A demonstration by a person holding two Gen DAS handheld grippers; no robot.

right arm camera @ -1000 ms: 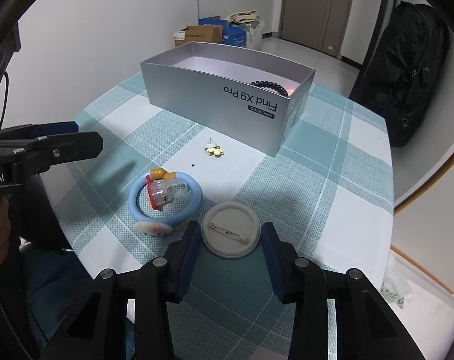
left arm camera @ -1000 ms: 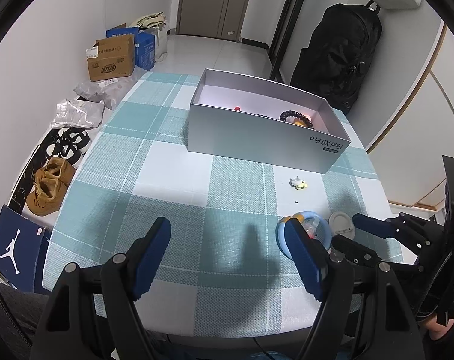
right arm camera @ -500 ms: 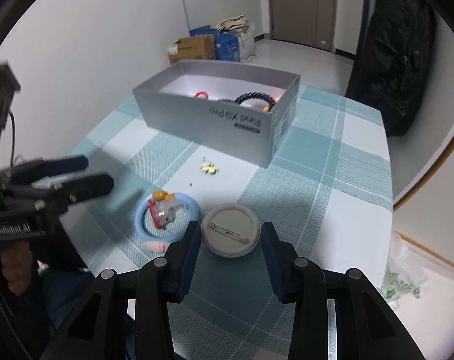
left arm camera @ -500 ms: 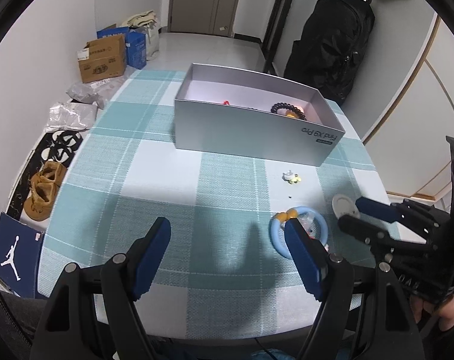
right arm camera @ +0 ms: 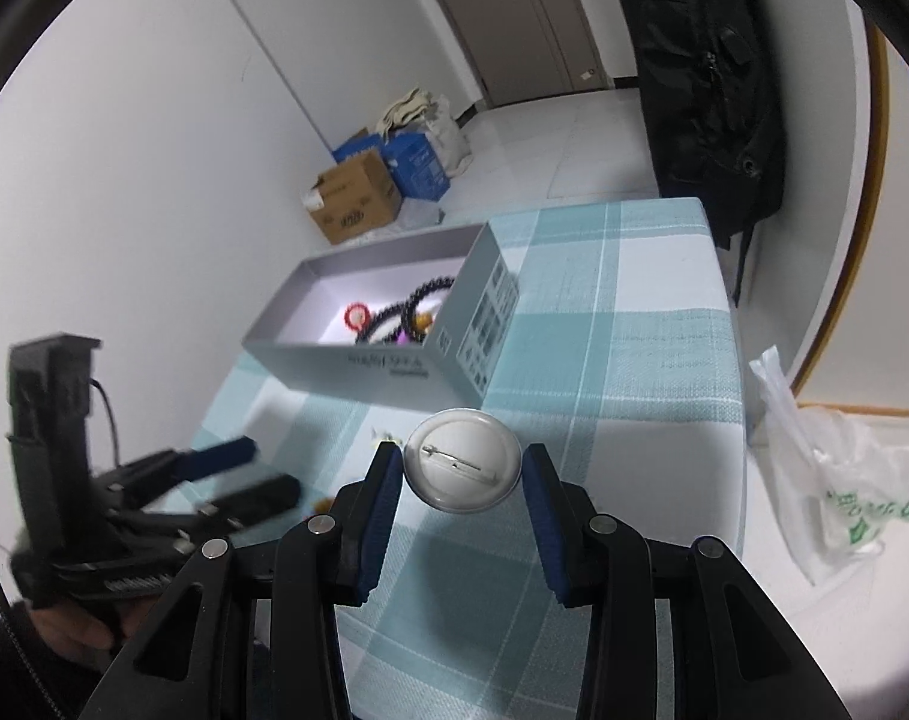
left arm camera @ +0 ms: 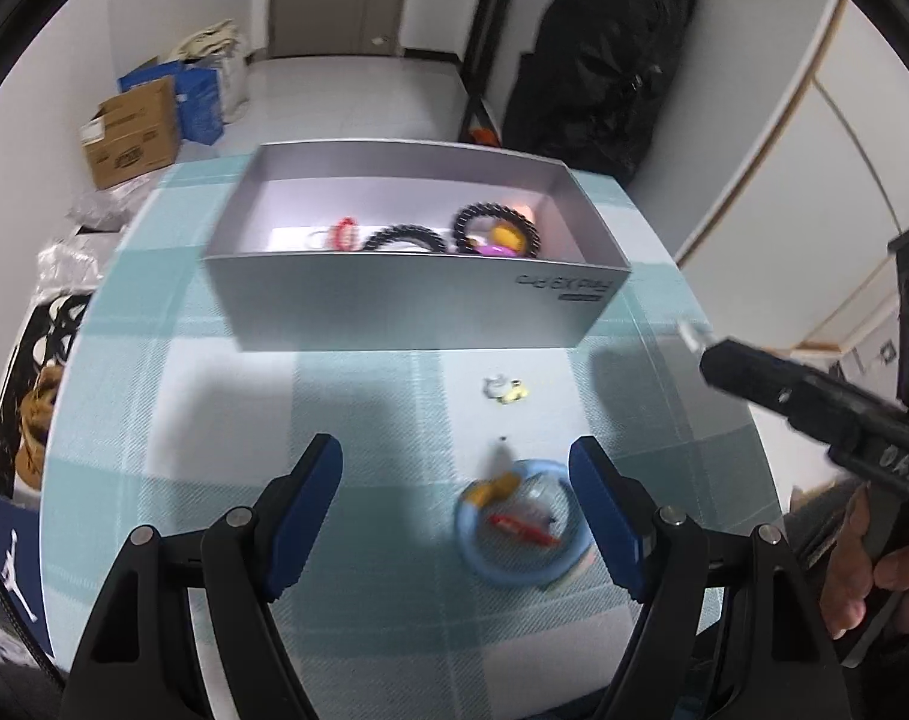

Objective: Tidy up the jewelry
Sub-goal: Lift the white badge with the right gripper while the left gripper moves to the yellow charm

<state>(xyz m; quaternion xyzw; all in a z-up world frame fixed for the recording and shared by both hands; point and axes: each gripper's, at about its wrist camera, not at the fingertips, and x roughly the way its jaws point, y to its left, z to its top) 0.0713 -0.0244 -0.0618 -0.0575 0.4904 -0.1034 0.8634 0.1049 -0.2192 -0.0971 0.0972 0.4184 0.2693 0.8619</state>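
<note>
Badge first: the round white pin badge, a second ago lying flat on the checked tablecloth, is now off the cloth, pinched by its edges between the blue pads of the right claw at the middle of the right-hand view, pin side up. Its shadow falls on the cloth below it. The grey box sits just above it in that frame, with dark bead bracelets and a red piece already inside, so the lift looks like the start of a carry to the box.

The left claw is spread wide and holds nothing. Between its fingers, low in the left-hand view, the blue ring with its charms lies on the cloth, blurred; I think it is untouched. A small yellow trinket lies nearer the box. Those two seem left to collect.
</note>
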